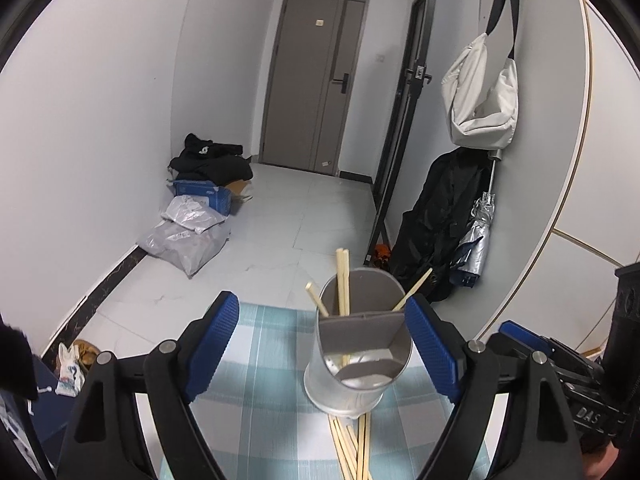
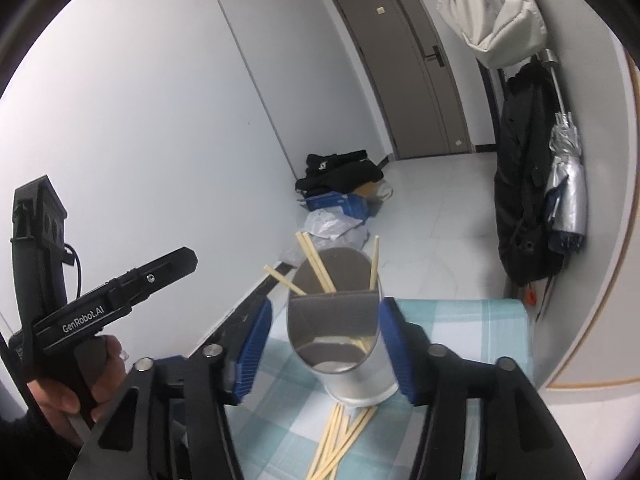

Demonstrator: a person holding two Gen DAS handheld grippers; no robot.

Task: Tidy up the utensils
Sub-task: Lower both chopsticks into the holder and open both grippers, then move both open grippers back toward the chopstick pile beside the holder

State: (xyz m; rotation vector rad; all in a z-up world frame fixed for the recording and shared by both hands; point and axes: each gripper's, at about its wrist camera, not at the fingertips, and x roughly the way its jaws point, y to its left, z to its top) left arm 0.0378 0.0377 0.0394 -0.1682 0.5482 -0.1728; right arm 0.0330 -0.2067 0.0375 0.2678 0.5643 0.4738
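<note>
A metal utensil holder (image 1: 356,360) with a grey divider stands on the checked tablecloth (image 1: 260,368). Several wooden chopsticks (image 1: 343,280) stand in its back compartment. More chopsticks (image 1: 352,448) lie loose on the cloth in front of it. My left gripper (image 1: 324,352) is open and empty, its blue pads on either side of the holder, not touching. In the right wrist view the holder (image 2: 340,344) sits between the open right gripper (image 2: 326,354) pads. Loose chopsticks (image 2: 340,436) lie just below. The left gripper body (image 2: 100,304) shows at left.
The table's far edge (image 1: 280,308) drops to a white tiled floor. Bags and boxes (image 1: 192,220) lie by the left wall. A black coat and umbrella (image 1: 448,224) hang at the right beside a curved white wall. A grey door (image 1: 316,80) stands at the back.
</note>
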